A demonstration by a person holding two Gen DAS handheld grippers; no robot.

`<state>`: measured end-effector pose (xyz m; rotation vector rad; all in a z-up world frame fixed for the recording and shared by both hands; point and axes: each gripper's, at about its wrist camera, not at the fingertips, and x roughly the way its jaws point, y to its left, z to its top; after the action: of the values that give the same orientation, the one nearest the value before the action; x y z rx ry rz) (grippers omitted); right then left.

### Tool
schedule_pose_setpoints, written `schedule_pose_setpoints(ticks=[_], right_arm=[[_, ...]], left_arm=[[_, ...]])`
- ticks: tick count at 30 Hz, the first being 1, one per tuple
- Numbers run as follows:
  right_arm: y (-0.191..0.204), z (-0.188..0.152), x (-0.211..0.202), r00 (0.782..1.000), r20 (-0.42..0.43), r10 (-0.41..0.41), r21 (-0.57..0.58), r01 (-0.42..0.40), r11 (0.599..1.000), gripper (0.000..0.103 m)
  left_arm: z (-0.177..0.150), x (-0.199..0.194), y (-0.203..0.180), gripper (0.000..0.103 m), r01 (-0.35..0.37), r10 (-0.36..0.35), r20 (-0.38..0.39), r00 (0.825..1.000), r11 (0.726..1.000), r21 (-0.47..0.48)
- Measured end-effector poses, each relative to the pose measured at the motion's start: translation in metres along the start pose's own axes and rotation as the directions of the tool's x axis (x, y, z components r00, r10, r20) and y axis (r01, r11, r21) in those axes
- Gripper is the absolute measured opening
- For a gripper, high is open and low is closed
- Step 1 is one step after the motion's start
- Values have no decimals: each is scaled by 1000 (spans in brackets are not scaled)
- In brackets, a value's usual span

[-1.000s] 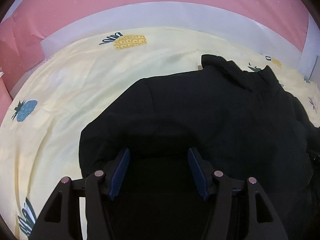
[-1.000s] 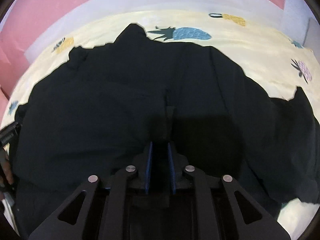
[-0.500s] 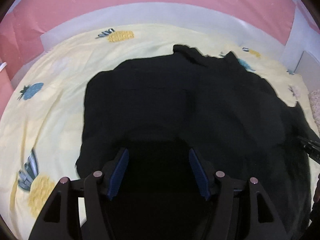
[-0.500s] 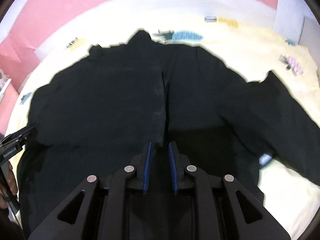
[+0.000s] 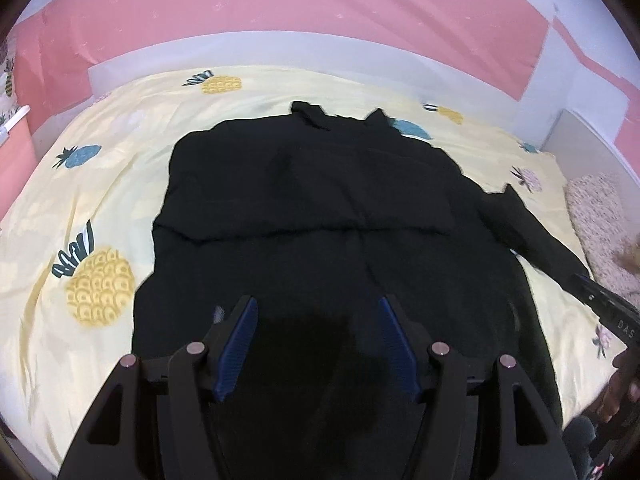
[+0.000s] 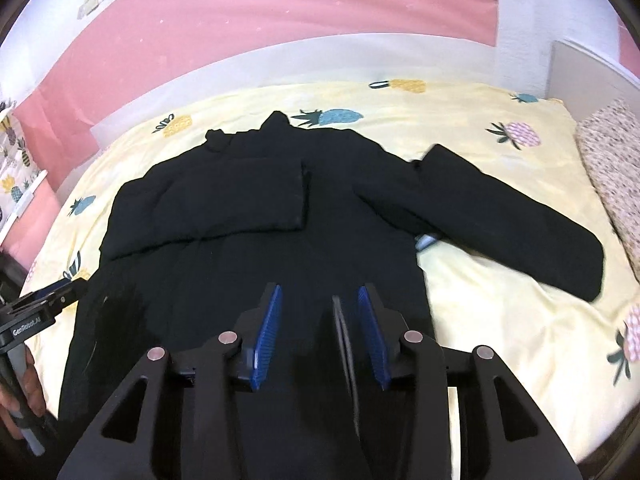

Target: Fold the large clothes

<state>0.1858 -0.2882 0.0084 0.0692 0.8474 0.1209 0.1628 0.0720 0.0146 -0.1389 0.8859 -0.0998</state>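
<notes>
A big yellow sheet (image 6: 500, 320) with pineapple pictures covers the bed. A black jacket (image 6: 256, 240) lies flat on it. One sleeve is folded across the chest, and the other sleeve (image 6: 500, 216) sticks out to the right side. The left gripper (image 5: 316, 334) hangs over the jacket's bottom part, wide open and holding nothing. The right gripper (image 6: 318, 324) is over the bottom part too, open and empty.
</notes>
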Motion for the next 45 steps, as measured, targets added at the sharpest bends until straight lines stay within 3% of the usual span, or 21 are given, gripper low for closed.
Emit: schedule_pose_setpoints(ticks=[12,25,31,33,35,39,45], right_arm=[[-46,-29,-40,999,29,-27,79,25,997,41],[-145,-37,-31,992,34,-123,295,107,950,41],[-214,-45,-3,992,2,-127,470,111,876,42],[-239,-48,10,995,-4,-104,536,90,839,56],[-260,-52,21,995,-14,-97,585,87,806,61],[-301,-58,42,996,-23,-88,668,81,740,61],[-342,-58,65,998,7,-60,736,36,676,61]], left_arm=[[-17,-30,-47,65,33,-34,14,999,995,90],[5,-3,-109,65,79,-79,-4,997,982,170],[15,24,-134,65,83,-77,-39,996,975,205],[19,32,-141,65,84,-77,-42,996,973,215],[22,39,-147,65,83,-75,-43,996,971,223],[27,53,-154,65,87,-76,-52,996,968,234],[24,73,-149,65,72,-54,-85,995,970,234]])
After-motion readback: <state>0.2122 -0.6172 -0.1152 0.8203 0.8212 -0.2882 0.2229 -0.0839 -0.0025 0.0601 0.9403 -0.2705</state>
